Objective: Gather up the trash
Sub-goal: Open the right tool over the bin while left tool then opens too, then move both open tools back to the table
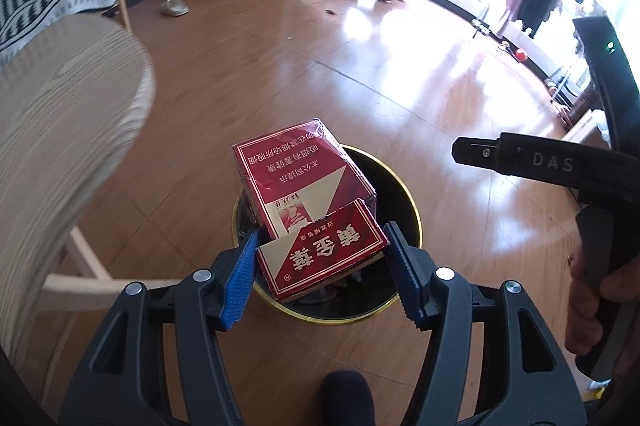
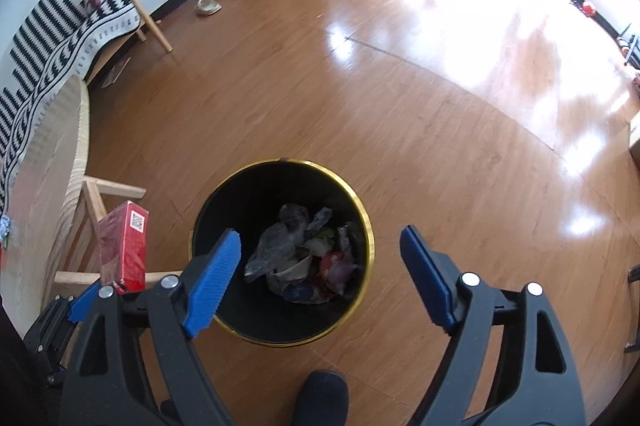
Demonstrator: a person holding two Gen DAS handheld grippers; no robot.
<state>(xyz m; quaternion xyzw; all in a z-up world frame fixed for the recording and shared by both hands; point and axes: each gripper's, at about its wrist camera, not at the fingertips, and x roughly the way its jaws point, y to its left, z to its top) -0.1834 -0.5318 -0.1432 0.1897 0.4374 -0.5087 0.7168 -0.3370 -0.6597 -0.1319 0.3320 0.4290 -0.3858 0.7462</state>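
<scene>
My left gripper [image 1: 320,258] is shut on a red cigarette box [image 1: 304,178] with its lid flipped open, the blue pads pressing its two sides. The box hangs tilted over the black trash bin with a gold rim [image 1: 412,210]. In the right wrist view the same box [image 2: 124,246] stands up at the left, beside the bin [image 2: 362,214]. My right gripper [image 2: 320,236] is open above the bin with nothing between its fingers. Crumpled wrappers and paper [image 2: 300,258] lie at the bin's bottom.
A pale wooden round table [image 1: 68,130] with legs stands left of the bin. A bench with a black-and-white cover [image 2: 48,42] lines the wall. A person's hand [image 1: 584,298] grips the other tool's handle at right. A dark shoe [image 2: 320,398] is near the bin. Slippers [image 1: 176,6] lie farther off.
</scene>
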